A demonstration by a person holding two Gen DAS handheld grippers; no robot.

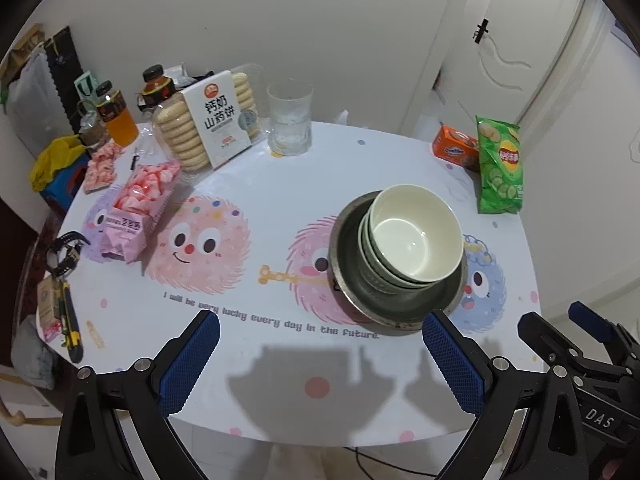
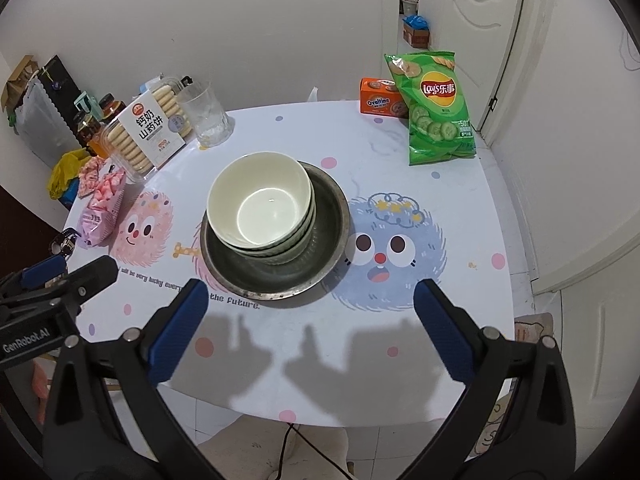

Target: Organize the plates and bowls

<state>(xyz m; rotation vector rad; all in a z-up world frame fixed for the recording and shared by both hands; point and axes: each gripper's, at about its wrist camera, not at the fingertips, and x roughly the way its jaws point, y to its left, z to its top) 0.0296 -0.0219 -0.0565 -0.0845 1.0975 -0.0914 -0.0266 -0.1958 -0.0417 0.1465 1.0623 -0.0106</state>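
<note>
On the bench (image 2: 460, 216), going left to right, sit a pink snack bag (image 2: 100, 208), a biscuit pack (image 2: 140, 132), a glass (image 2: 206, 116), then the stacked bowls (image 2: 260, 204) nested in a metal plate (image 2: 332, 216) near the middle, and a green chip bag (image 2: 436, 108) far right. The left tongs (image 1: 320, 356) hang wide apart and empty over the near edge. The right tongs (image 2: 310, 320) gape just as wide, gripping nothing, just short of the plate.

You're in somebody's home, looks like a small dining corner. The round counter (image 2: 460, 208) has a cartoon monster cover, snacks sit along its far edge, like a chips bag (image 2: 434, 108) and biscuit tray (image 1: 208, 124), and there's a white panelled door (image 1: 516, 40) behind.
</note>
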